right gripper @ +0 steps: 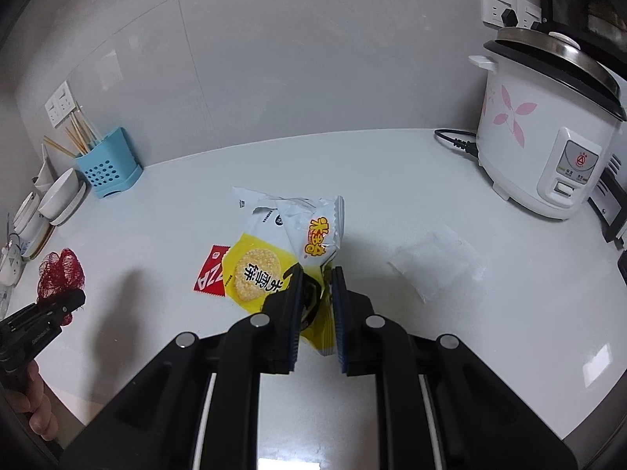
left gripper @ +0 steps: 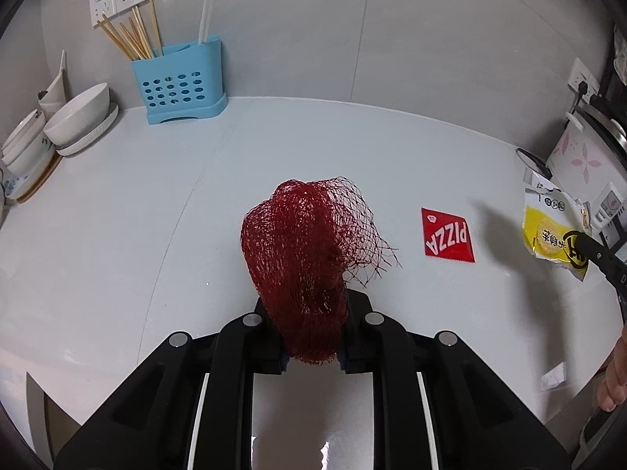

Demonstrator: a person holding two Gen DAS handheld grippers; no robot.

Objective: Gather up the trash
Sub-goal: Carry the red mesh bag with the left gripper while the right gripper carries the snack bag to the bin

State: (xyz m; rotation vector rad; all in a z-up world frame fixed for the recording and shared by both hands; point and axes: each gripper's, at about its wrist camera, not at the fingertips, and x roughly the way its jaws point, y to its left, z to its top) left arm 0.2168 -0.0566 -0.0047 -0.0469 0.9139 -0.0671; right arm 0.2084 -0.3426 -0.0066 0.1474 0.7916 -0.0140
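A home kitchen is shown. A white countertop (right gripper: 392,180) is backed by a wall of large pale tiles, and a white rice cooker (right gripper: 548,125) with pink petal prints and a dark-rimmed lid is stood at one end of it. Behind the rice cooker, wall sockets (right gripper: 509,8) are mounted, one with a black plug in it, and a black cord (right gripper: 454,143) is laid just beside the cooker's base. Well apart from the rice cooker, at the counter's other end, a blue perforated utensil holder (left gripper: 180,78) filled with wooden chopsticks (left gripper: 131,37) is set against the wall. Beyond it, still farther from the cooker, stacked white bowls (left gripper: 78,113) are kept.
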